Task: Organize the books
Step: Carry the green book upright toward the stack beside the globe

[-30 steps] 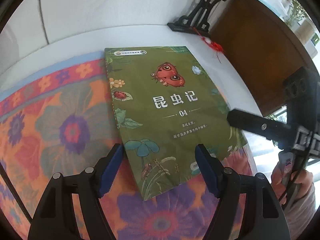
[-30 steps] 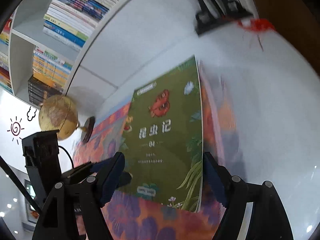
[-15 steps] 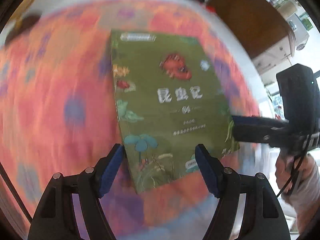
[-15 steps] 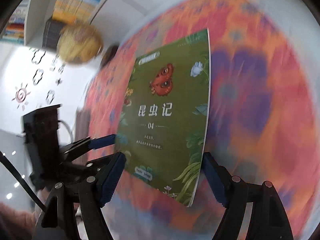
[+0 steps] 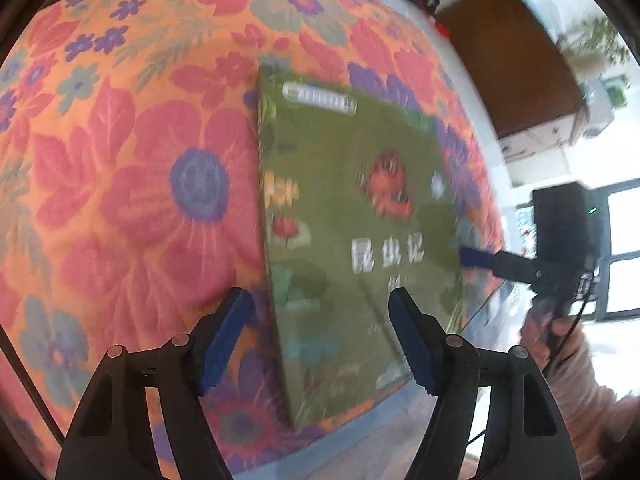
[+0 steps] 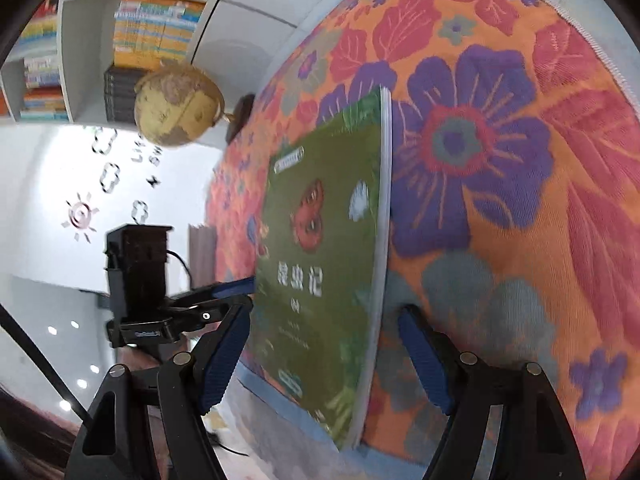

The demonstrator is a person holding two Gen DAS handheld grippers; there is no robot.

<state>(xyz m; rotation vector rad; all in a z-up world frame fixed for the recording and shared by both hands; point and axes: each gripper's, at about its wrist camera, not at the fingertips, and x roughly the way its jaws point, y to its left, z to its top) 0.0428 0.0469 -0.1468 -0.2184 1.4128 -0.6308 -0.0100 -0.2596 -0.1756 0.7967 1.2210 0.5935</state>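
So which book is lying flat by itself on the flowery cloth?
The green book with the red butterfly lies alone on the orange flowered cloth. All the other books are packed on the white shelves behind the yellow globe.

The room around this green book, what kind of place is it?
Probably a home study or a children's reading room. White shelves packed with books line the wall, an antique-style globe stands nearby, and the green book lies on a flowery tablecloth.

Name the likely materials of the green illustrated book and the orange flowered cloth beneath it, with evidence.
Green illustrated book: probably paper with a smooth printed card cover; thin white page edges show along its side. Orange flowered cloth: looks woven textile, matte; ribbed weave is visible.
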